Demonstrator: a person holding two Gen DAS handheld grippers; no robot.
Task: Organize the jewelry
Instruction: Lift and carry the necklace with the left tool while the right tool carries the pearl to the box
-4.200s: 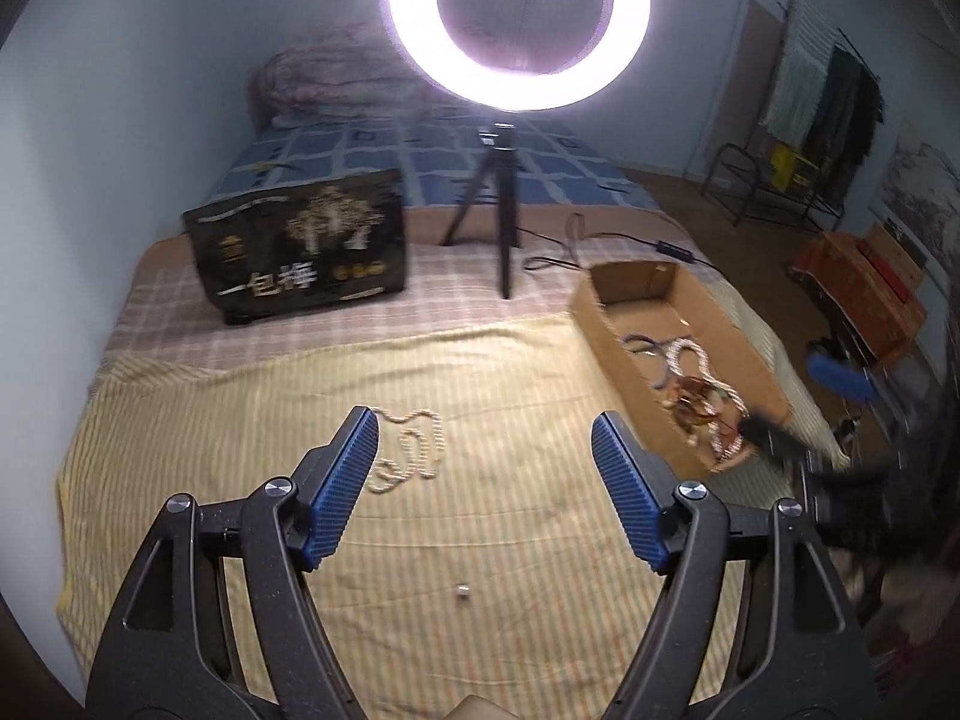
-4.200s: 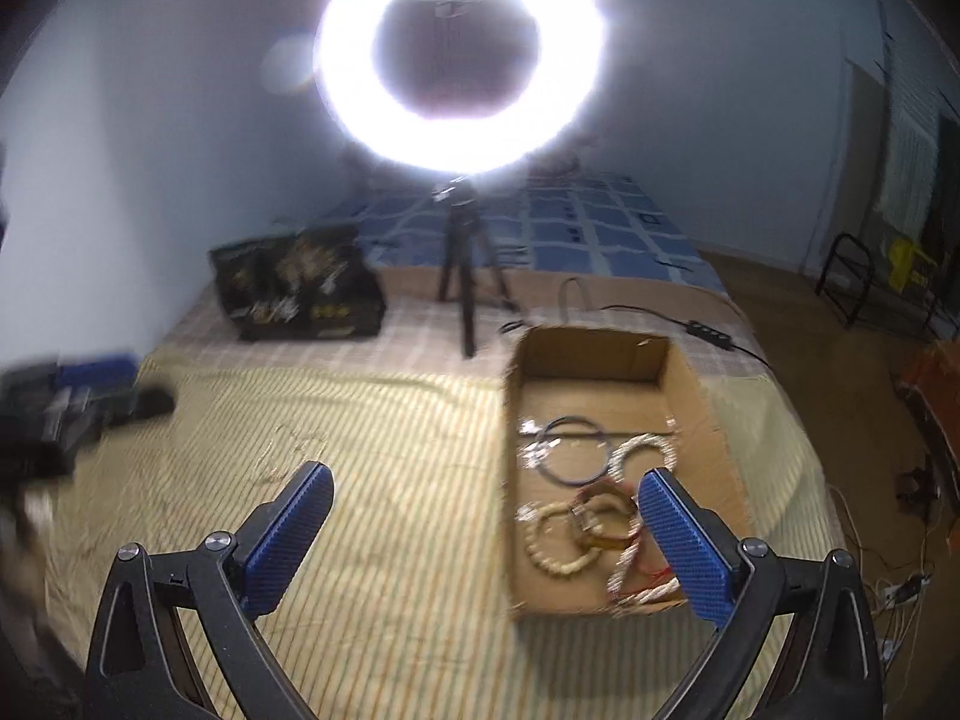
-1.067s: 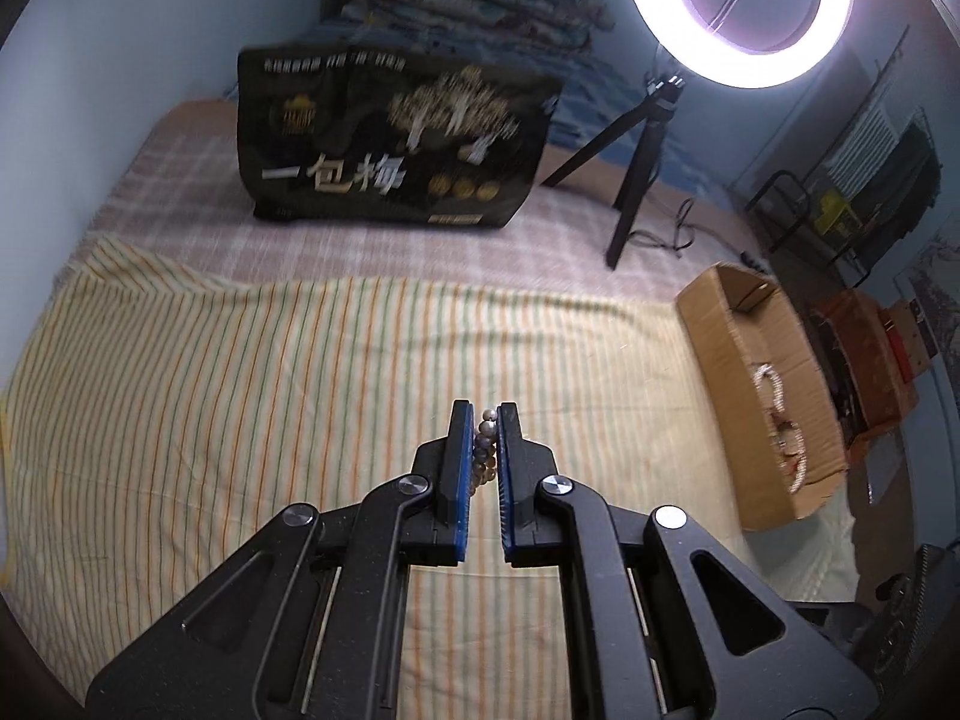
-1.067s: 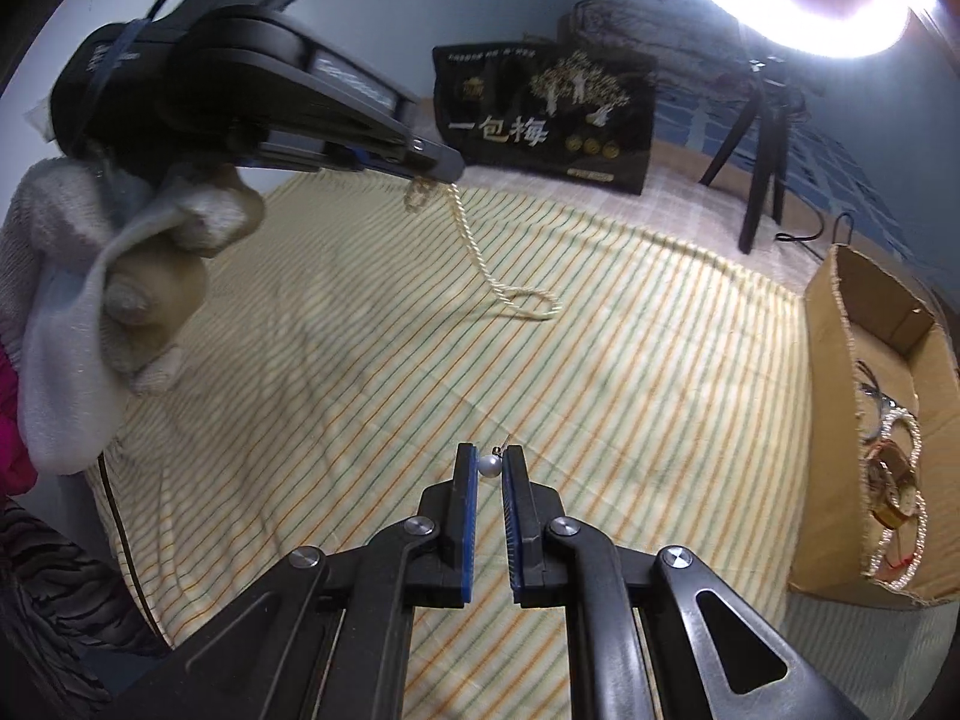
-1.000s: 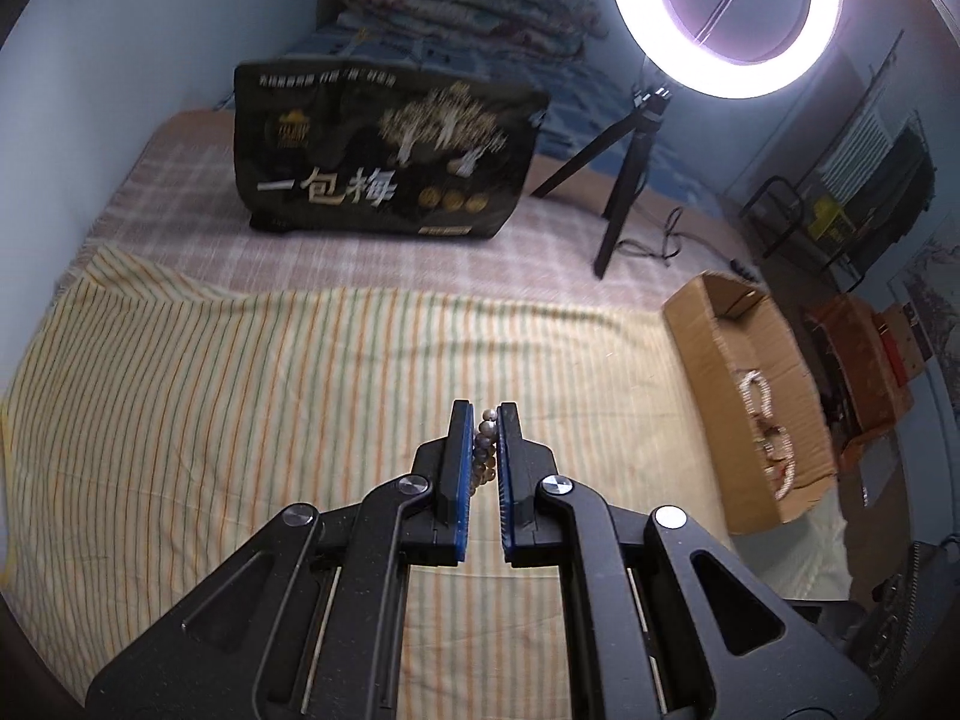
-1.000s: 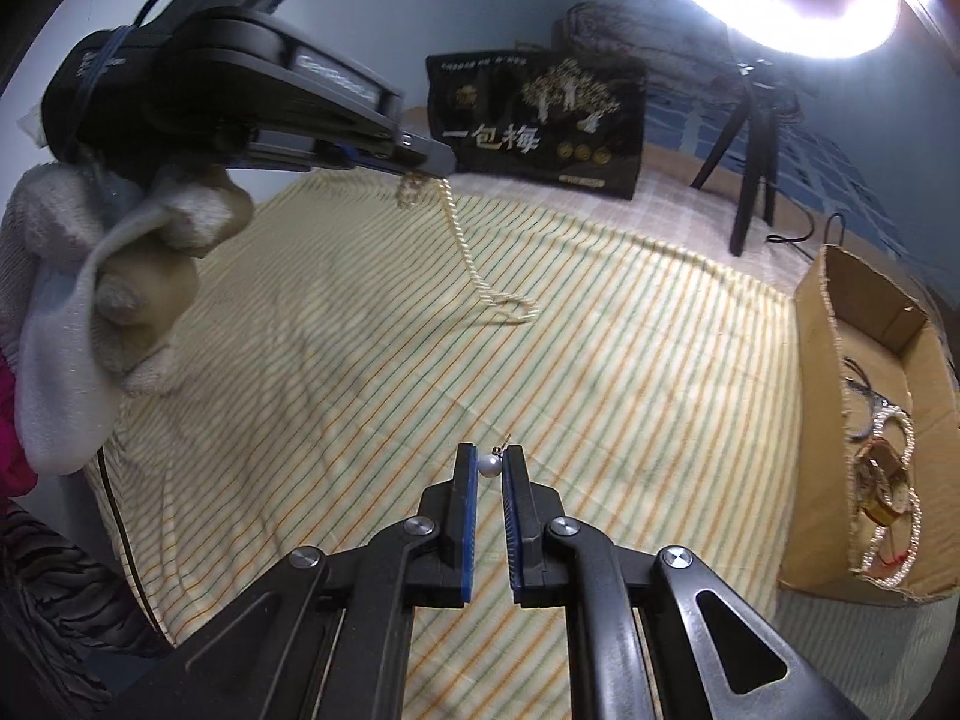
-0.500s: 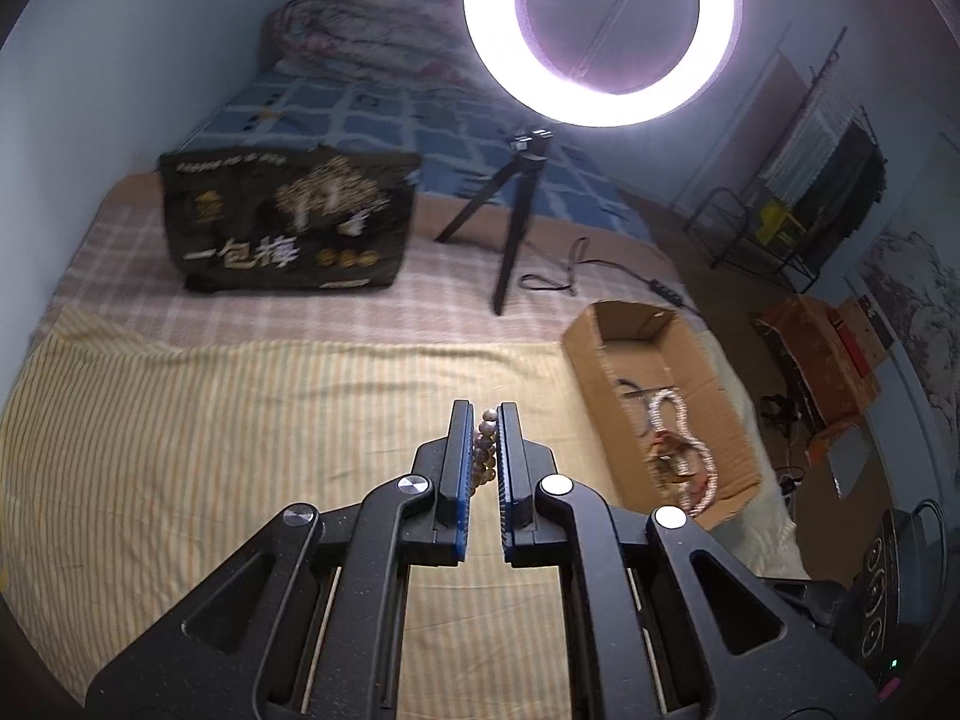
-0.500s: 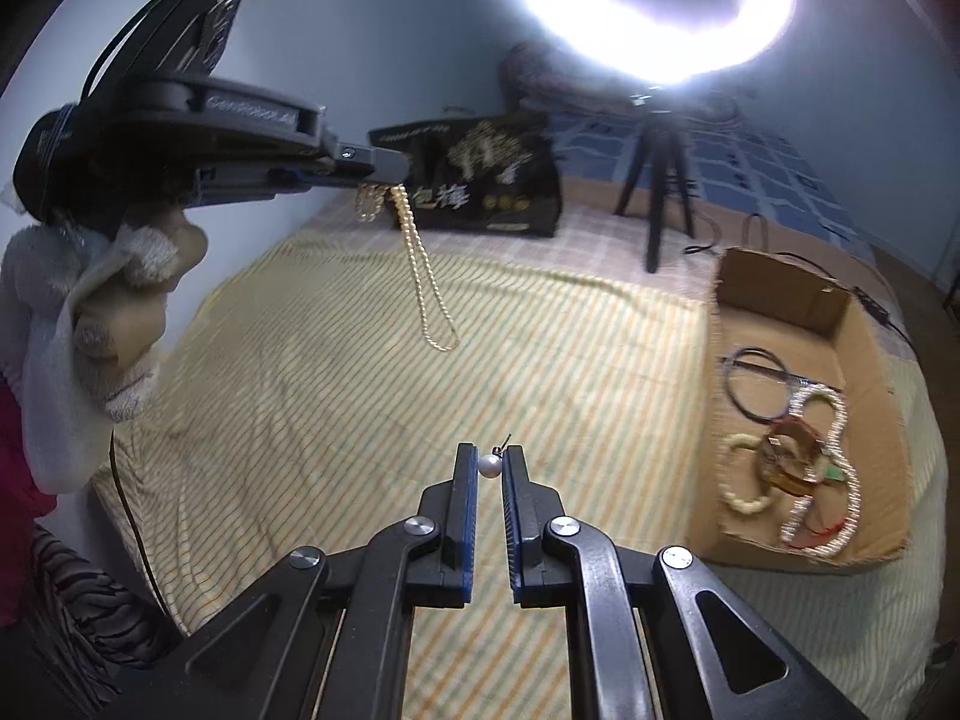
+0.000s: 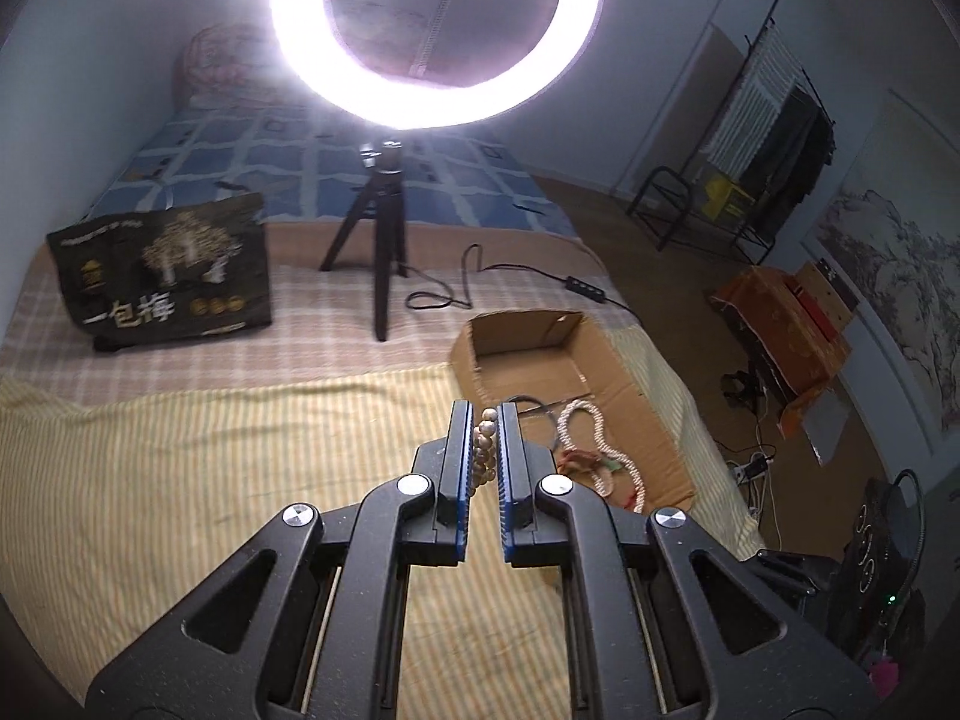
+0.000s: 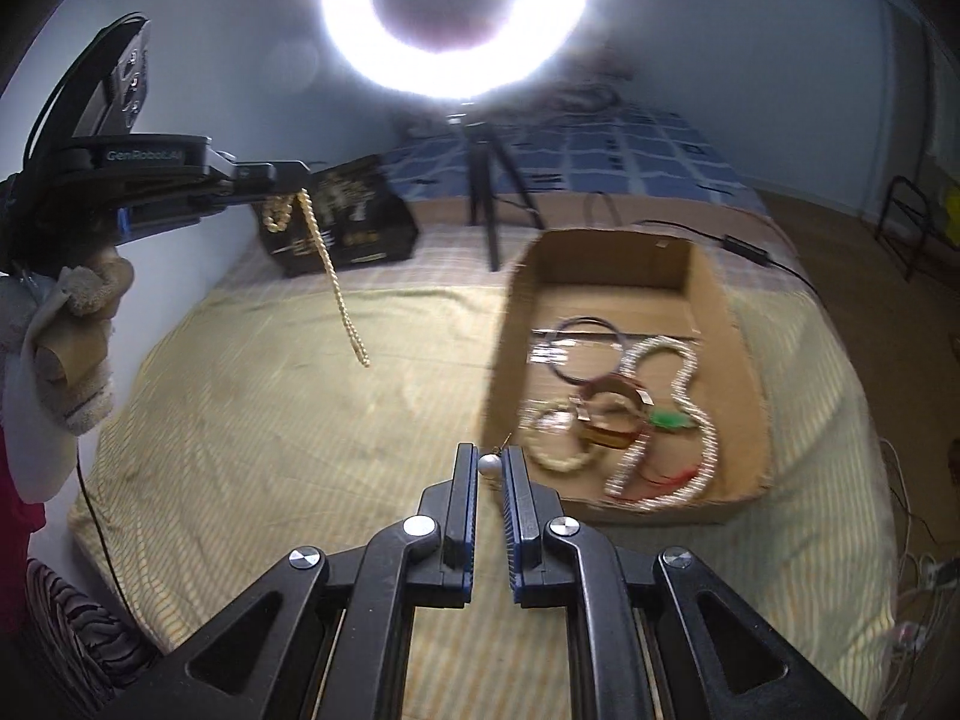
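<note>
Your left claw [image 9: 486, 414] pinches a bead necklace [image 10: 336, 282] that dangles below it over the bed [image 9: 180, 450]. Your right claw [image 10: 492, 456] pinches a small pearl earring [image 10: 489, 464], the cardboard box [image 10: 606, 258] just ahead to its right.

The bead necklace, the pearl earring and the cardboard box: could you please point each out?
bead necklace [image 10: 336, 294], right wrist view, hanging strand.
pearl earring [image 10: 488, 464], right wrist view, the pearl.
cardboard box [image 10: 612, 261], right wrist view, far wall.
</note>
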